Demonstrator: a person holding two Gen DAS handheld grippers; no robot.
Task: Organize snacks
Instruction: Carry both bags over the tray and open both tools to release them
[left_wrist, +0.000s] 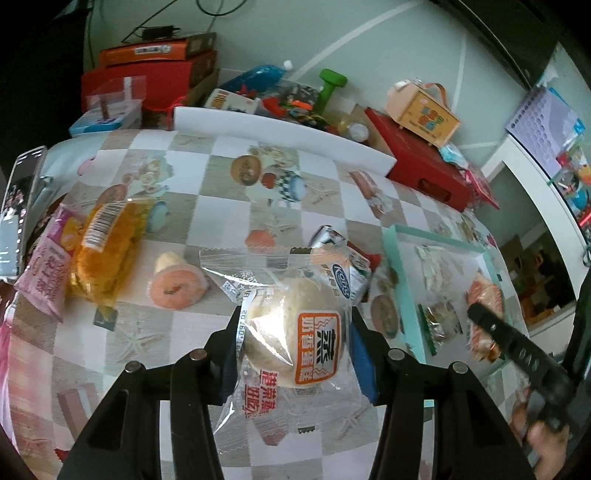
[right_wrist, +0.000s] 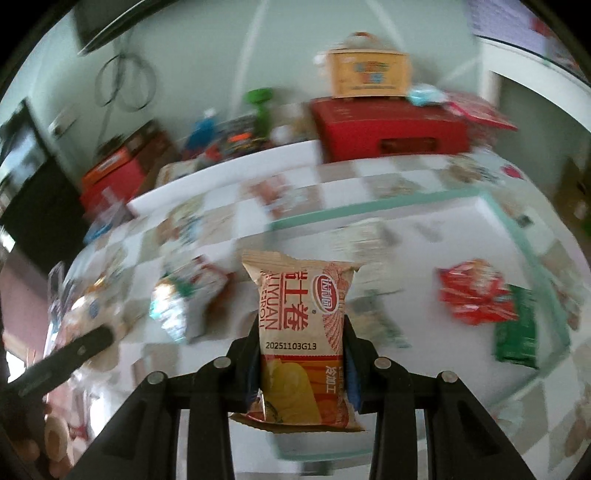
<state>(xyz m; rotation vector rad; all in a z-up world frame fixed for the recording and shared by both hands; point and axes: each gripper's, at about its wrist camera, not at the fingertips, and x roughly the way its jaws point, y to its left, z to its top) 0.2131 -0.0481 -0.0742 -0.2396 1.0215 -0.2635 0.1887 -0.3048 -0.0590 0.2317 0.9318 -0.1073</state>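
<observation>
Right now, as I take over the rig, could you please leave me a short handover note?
Left tongs: shut on a clear-wrapped steamed cake, above the table.
Right tongs: shut on a tan roll packet, near the clear teal-rimmed tray.
Done: a red packet, a green packet and a few more lie in the tray.
Left: both held snacks, plus the yellow cake pack, pink packet, pink roll and silver packet on the checked tablecloth.

Between the left gripper's (left_wrist: 293, 334) matt black fingers, the steamed cake (left_wrist: 295, 332) sits in clear glossy film. The egg roll packet (right_wrist: 303, 339) between the right gripper's (right_wrist: 303, 354) fingers looks matt and paper-like.
</observation>
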